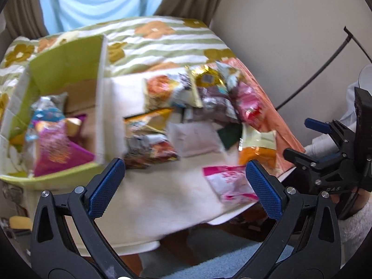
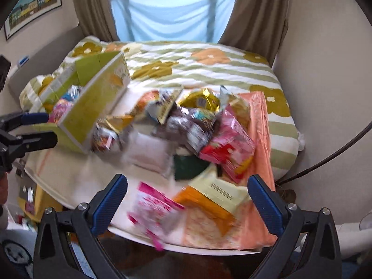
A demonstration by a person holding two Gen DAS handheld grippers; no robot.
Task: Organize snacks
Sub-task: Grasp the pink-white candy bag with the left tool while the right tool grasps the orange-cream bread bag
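A green cardboard box (image 1: pixel 67 69) stands on the left of the bed and holds several snack packets, a magenta one (image 1: pixel 55 148) foremost. The box also shows in the right wrist view (image 2: pixel 93 107). A loose pile of snack packets (image 1: pixel 200 107) lies to its right on a white cloth (image 1: pixel 153 195). A pink packet (image 1: pixel 230 183) and an orange packet (image 1: pixel 258 148) lie nearest the front edge. My left gripper (image 1: pixel 184 183) is open and empty above the front of the cloth. My right gripper (image 2: pixel 187 197) is open and empty over the pink packet (image 2: pixel 153 209) and the orange packet (image 2: pixel 209 202).
The bed has a striped floral quilt (image 2: pixel 209 69) and an orange cloth (image 2: pixel 260 139) at the right. A window with brown curtains (image 2: pixel 255 11) is behind. A black cable (image 2: pixel 325 158) runs along the right wall. Clutter lies on the floor at the left (image 2: pixel 28 200).
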